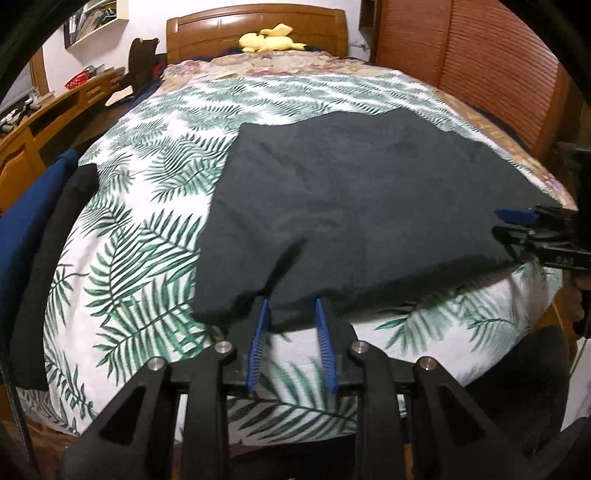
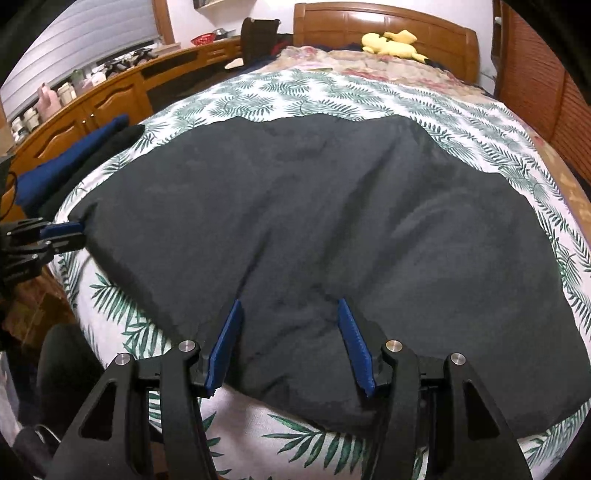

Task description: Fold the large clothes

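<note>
A big dark cloth lies spread out flat on the bed, which has a leaf-print cover. The cloth sits toward the right side of the bed, and its near edge runs along the foot of the bed, close to both tools. Its long way goes from side to side. The left tool is at the near left corner of the cloth. Its two blue fingers are fairly close together but not pressed tight, with a gap between them, and the tips reach the cloth's edge; I cannot tell if they pinch a bit of it. The right tool is farther along the same near edge, right over the cloth. Its fingers are spread wide, and cloth shows between them, but they do not look like they squeeze it. So both tools are at the near edge, one at each end, and the rest of the cloth lies away from them, toward the headboard. I think the next move is to grab the near edge with both tools and carry it up and over to the far edge, to fold the cloth in half. The left tool is at a corner, so it is well placed. A pile of blue and black clothes waits at the left side of the bed. A yellow toy rests by the headboard, far from the cloth.
</note>
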Demonstrator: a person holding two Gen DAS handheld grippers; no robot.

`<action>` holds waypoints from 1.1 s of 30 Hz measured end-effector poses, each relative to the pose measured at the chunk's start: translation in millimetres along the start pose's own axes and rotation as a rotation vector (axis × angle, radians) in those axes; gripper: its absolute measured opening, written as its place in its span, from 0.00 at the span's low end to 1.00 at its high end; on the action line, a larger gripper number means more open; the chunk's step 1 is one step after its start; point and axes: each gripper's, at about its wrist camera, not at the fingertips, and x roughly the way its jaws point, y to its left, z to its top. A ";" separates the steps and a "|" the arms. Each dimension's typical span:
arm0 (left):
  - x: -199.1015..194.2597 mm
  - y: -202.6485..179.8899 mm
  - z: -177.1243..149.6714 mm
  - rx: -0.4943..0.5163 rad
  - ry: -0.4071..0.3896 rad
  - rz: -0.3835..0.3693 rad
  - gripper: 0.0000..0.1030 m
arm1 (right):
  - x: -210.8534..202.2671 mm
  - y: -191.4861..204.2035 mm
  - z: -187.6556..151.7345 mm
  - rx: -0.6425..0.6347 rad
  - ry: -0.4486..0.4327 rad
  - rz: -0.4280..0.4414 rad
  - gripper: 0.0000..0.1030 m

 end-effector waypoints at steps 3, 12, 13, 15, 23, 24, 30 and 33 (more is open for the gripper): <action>4.2 7.8 -4.1 -0.026 0.006 -0.006 0.26 | -0.7 -1.1 -0.3 0.004 0.000 0.004 0.54; 5.7 11.7 -3.4 -0.058 0.011 0.000 0.27 | -2.7 -1.8 -3.6 0.005 -0.016 0.008 0.54; 3.7 13.1 -3.4 -0.065 0.011 0.000 0.27 | -2.9 -2.1 -4.0 0.006 -0.017 0.010 0.54; -1.4 18.5 -4.8 -0.084 0.009 0.003 0.27 | -3.1 -2.1 -4.8 0.005 -0.019 0.012 0.54; 1.6 45.0 -10.2 -0.131 0.026 0.064 0.29 | -3.9 -0.9 -6.9 0.003 -0.032 0.009 0.54; 2.3 44.5 -9.9 -0.126 0.026 0.067 0.29 | -4.1 -1.1 -7.2 0.003 -0.034 0.009 0.54; 0.3 43.0 -8.1 -0.124 0.022 0.065 0.30 | -4.4 -0.4 -8.1 0.003 -0.037 0.013 0.54; -7.1 43.0 -6.8 -0.140 0.009 0.027 0.30 | -5.4 -0.4 -9.0 0.002 -0.040 0.017 0.54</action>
